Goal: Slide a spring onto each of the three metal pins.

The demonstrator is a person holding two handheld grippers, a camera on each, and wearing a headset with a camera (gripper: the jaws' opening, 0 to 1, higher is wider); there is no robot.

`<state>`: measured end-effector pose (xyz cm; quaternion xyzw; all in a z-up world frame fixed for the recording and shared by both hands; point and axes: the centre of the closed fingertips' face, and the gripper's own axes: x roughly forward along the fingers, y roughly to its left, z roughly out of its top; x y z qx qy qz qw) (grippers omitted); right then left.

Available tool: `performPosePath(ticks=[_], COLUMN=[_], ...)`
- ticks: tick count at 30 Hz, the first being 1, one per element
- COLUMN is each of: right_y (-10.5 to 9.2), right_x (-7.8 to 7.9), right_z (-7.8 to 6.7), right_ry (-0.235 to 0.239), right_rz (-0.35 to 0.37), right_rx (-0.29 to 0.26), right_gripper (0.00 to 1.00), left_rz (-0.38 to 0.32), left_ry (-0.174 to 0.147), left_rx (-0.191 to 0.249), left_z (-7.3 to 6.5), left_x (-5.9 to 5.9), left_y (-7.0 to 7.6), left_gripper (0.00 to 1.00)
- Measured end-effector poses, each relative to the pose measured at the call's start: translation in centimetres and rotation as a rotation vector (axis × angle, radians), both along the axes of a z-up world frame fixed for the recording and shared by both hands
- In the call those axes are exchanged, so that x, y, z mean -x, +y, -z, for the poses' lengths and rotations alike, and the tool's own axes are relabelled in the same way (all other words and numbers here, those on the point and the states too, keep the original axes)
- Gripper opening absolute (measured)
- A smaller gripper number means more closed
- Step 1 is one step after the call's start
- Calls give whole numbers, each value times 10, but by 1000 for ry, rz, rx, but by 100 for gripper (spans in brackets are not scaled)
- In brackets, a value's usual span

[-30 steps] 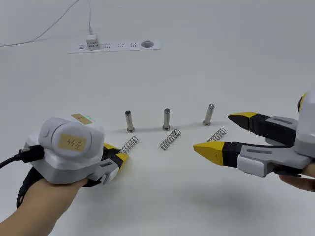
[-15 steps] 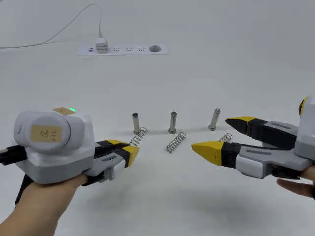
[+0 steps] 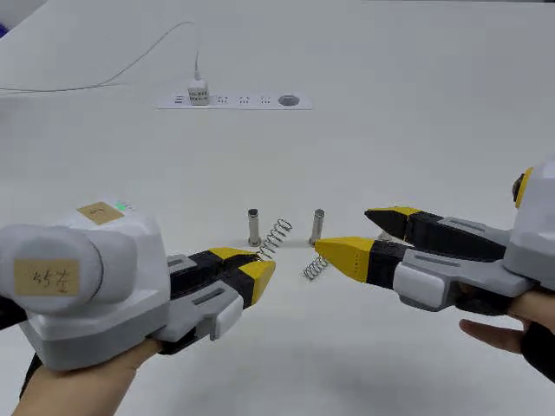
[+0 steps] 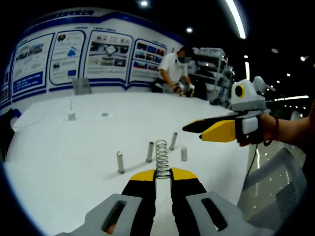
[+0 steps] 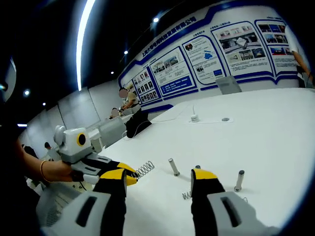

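Left tongs (image 4: 162, 173) pinching spring (image 4: 161, 155) | right tongs (image 5: 160, 177) spread, near loose spring (image 3: 315, 268) | pins (image 3: 254, 227) just beyond | power strip (image 3: 234, 101) far back

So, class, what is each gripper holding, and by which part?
The left gripper pinches a spring by one end, between its tips. The right gripper, open, holds nothing.

— What colours does the left gripper (image 3: 251, 264) carry?
— Black jaws with yellow tips and a pale grey-white body, with a tan label (image 3: 45, 277) at lower left. The right gripper (image 3: 349, 230) matches.
— And the small parts?
— The spring (image 3: 277, 236) and the pins (image 3: 254, 227) are silver-grey metal. The table (image 3: 416, 139) and the power strip (image 3: 234, 100), upper middle, are white.
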<state>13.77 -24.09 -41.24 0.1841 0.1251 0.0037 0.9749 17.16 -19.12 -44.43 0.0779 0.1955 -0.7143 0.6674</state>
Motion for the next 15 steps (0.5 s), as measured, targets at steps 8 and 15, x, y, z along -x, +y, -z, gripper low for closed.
performPosePath(ticks=[8, 15], right_y=[13, 20], right_x=[-7, -8], right_z=[-6, -9], right_ry=[-35, -56], right_rz=[-25, -33], right_rx=[-74, -147], right_gripper=[43, 32], left_rz=[19, 35], left_ry=[-15, -12], left_rx=[52, 95], left_z=[-12, -19], left_x=[12, 20], left_y=[4, 5], left_gripper=[10, 10])
